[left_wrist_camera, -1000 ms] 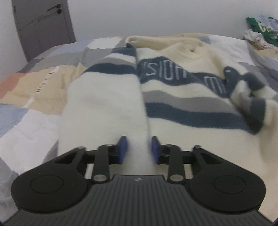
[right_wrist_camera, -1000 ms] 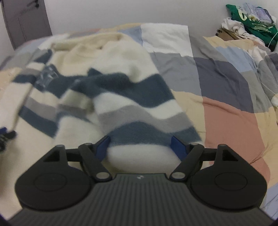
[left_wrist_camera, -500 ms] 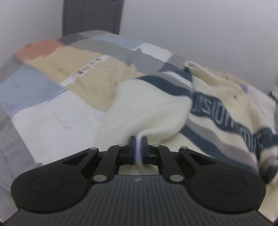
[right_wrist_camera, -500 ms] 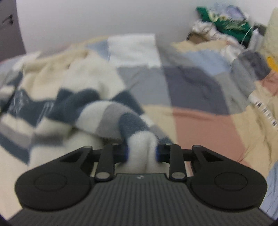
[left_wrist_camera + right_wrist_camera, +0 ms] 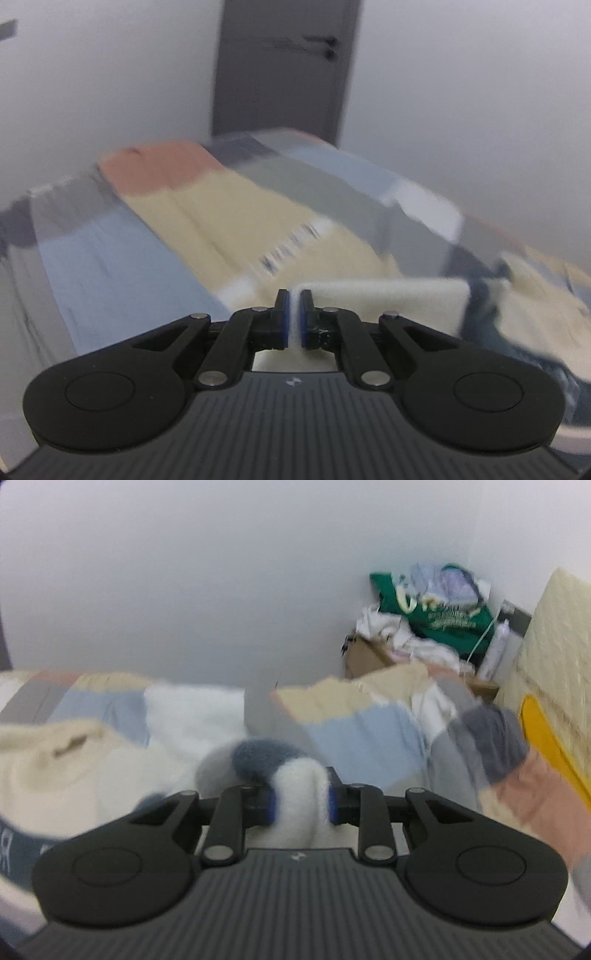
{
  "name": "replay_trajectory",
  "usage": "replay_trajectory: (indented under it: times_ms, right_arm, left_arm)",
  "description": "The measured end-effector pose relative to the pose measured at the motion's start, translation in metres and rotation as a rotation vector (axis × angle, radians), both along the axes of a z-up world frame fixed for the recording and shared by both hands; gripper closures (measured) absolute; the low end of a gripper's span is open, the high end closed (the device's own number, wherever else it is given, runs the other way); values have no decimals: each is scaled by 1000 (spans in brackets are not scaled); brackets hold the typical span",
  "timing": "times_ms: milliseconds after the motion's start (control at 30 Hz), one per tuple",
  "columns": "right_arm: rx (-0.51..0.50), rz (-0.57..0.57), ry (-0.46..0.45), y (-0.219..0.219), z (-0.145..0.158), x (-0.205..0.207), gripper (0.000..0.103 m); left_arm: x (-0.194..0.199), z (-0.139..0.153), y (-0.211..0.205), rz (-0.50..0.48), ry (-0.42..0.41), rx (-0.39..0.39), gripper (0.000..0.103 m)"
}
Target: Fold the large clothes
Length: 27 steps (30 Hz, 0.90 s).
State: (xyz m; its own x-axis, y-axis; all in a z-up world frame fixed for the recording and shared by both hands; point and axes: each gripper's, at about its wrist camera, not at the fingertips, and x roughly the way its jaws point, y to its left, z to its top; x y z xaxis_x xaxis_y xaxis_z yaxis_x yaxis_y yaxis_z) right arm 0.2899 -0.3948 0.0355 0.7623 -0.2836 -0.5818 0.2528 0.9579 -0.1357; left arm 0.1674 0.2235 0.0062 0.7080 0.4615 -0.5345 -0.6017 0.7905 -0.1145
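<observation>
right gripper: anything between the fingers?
Yes. In the right wrist view, a bunched white fold of the sweater fills the gap between the right gripper fingers, which are clamped on it.

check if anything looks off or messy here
The grips are uneven. The left gripper pinches a thin edge of the sweater; the right gripper clamps a thick bunched wad, jaws held wider. Past the bed, a heap of clothes and bags is piled in the corner.
</observation>
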Motion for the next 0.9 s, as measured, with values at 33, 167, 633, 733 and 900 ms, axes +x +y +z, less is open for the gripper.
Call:
replay_trajectory:
  times_ms: [33,167,633,733,900]
  right_arm:
    - [-28,-5,-15,1,3,11,76]
    - [-140,-44,-76,-1,14,55,76]
    - [-269,-83,59,-27,-107,154,73]
    - [-231,-117,40,-31,-120,150,70]
    - [-170,-120,25,-36,-112,141,52]
  left_arm:
    - [5,3,8,29,-15,9,97]
    - [19,-2,33,127,-36,35,97]
    - [62,-63,43,122,155,62,96]
    - [57,-60,38,131,153,42,91]
    - [49,-48,15,81,114,12,46]
